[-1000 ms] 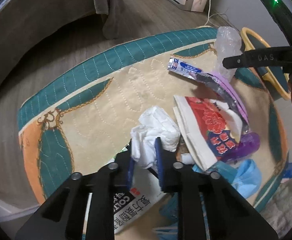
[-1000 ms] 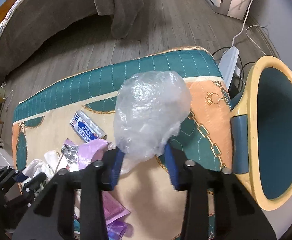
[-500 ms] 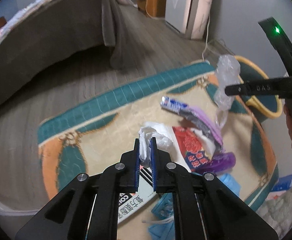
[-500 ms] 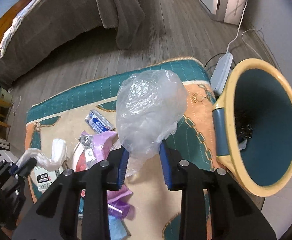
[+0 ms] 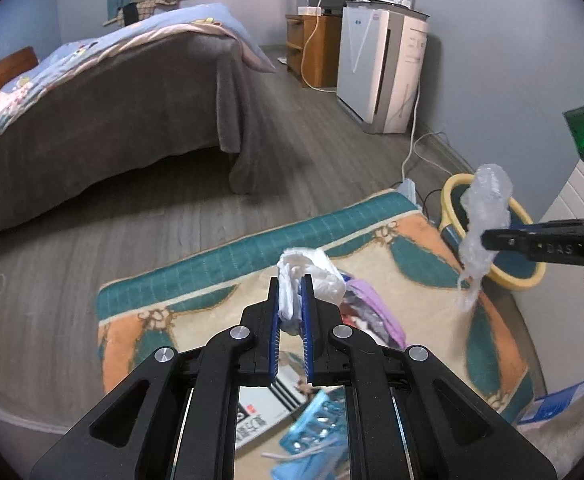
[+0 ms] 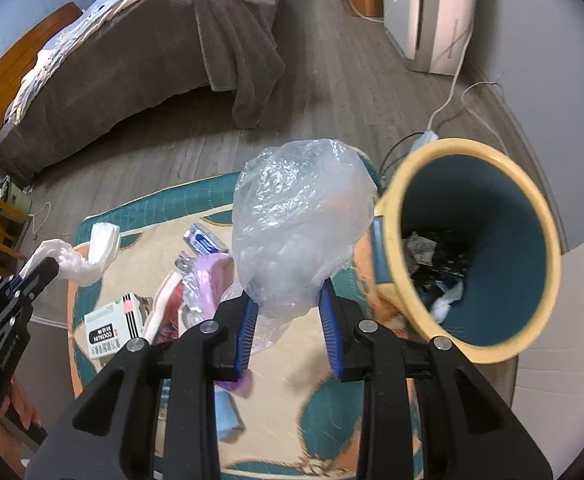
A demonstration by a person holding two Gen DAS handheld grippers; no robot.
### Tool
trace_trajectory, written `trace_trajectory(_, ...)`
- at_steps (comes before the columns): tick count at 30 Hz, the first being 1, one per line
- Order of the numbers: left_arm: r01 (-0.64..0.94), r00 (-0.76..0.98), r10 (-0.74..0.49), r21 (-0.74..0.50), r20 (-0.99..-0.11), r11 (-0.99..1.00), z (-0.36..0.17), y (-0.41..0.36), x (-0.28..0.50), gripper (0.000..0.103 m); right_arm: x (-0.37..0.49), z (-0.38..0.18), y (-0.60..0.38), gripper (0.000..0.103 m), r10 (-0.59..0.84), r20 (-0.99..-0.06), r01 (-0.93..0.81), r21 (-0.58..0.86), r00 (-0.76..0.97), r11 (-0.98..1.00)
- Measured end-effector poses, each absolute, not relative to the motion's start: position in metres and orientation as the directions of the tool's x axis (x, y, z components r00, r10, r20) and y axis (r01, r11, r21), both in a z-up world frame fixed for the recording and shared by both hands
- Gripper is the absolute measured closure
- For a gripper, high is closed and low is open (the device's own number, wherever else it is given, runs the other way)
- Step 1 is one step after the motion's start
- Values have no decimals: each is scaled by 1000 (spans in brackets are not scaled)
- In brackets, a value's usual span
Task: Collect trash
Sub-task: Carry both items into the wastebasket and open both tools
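Clamping white tissue (image 5: 312, 276), left gripper (image 5: 291, 312); right gripper (image 6: 288, 320) pinches clear plastic bag (image 6: 300, 232) just beside bin (image 6: 548, 240). Bin's got scraps already; box, wrappers etc. left mid-rug (image 6: 180, 200). Judging: approx. halfway.

A crumpled white tissue (image 5: 308, 276) is held aloft between blue pads, a clear crinkled plastic bag (image 6: 300, 232) is held raised just beside a yellow-rimmed, teal-lined bin (image 6: 504, 184) containing scraps, and wrappers (image 6: 204, 240) are scattered on the rug (image 5: 196, 280).
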State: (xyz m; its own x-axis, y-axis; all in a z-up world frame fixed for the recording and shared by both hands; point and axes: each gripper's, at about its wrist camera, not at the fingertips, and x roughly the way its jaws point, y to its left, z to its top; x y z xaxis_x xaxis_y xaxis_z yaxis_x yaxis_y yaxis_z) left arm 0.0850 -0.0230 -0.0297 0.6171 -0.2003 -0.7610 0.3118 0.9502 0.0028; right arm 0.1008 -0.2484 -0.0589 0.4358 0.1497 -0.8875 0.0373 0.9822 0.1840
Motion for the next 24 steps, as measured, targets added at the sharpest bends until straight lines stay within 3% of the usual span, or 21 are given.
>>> trace_trajectory(9, 335, 636, -224, 3, -738, 942, -26, -49, 75, 93, 69, -49, -286, 74, 78, -879, 99, 140, 470, 985)
trace_trajectory(20, 338, 624, -191, 42, -757, 940, -35, -83, 68, 93, 78, -54, -313, 74, 112, -873, 109, 184, 474, 977)
trace_trajectory(24, 326, 622, -211, 4, -754, 945, -35, -97, 68, 93, 82, -56, -319, 74, 99, -873, 105, 168, 477, 980)
